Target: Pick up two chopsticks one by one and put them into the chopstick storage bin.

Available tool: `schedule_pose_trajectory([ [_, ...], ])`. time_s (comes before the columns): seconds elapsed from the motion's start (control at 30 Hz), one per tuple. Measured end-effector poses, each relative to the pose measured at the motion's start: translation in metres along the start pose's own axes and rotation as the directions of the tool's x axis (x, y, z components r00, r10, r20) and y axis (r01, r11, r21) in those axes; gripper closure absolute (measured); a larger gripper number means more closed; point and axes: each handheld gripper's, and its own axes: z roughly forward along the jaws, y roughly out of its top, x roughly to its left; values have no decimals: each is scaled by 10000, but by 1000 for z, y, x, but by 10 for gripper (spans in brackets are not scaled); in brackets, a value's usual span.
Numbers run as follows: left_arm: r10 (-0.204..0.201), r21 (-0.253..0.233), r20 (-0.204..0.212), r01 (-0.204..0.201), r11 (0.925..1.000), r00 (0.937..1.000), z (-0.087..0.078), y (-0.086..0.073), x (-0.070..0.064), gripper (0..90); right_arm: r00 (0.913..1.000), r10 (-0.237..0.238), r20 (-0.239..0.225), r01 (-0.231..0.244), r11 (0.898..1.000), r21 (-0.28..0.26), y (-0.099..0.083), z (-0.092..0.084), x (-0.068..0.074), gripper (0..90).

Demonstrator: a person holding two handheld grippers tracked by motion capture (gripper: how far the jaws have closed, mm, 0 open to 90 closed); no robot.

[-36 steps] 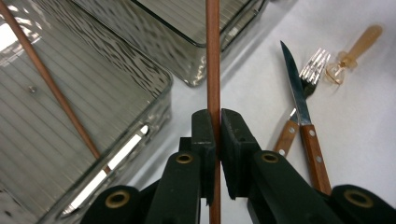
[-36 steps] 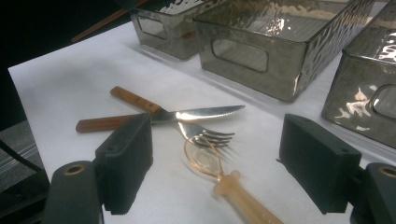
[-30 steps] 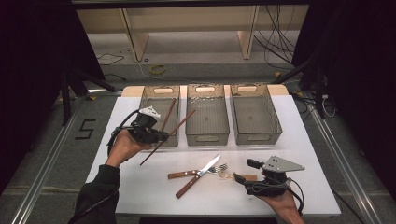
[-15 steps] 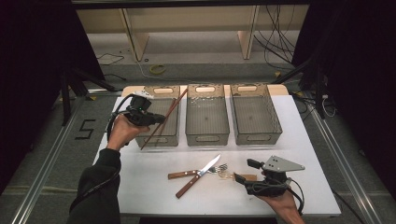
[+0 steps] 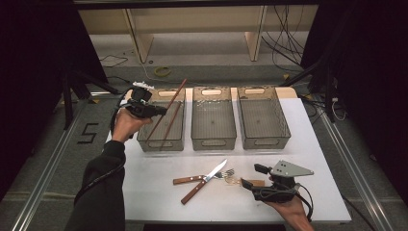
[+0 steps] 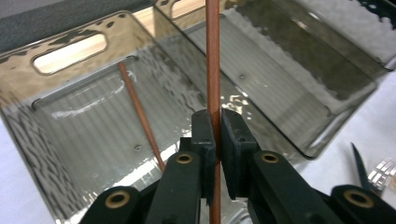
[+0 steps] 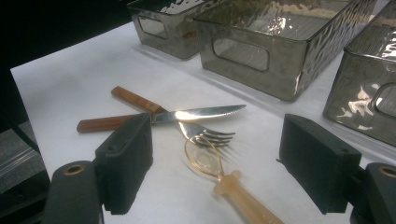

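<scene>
While left gripper [image 6: 216,135] fingers clamp thin reddish-brown chopstick [image 6: 213,56] over bin [image 5: 144,143], right gripper [image 7: 215,163] fingers gape.

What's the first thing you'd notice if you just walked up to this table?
The left gripper pinching a long brown chopstick over the left bin, where another chopstick already lies. Next, the knife crossed over the fork on the white table near the front, right beside the right gripper, whose jaws stand wide open.
</scene>
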Motion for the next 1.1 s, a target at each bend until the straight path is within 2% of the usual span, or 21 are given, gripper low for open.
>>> schedule_pose_trajectory([
  [0.33, -232, 241, -534, 245, 9994, 9983, 12, 4, 15, 841, 10000, -3, -35, 3, 10000, 80, 0, 1, 0, 265],
  [0.57, -173, 524, -1055, 229, 9984, 9943, 21, 9, 22, 840, 10000, 1, -50, 0, 10000, 78, -1, 1, 0, 265],
  [0.83, -477, 133, -1343, 500, 9987, 9898, 21, 11, 32, 841, 10000, -10, -81, 10, 10000, 87, -1, 2, 0, 265],
  [1.1, -728, -49, -1287, 728, 9973, 9890, 25, 6, 35, 840, 10000, -16, -97, 17, 10000, 94, -1, 2, 0, 265],
])
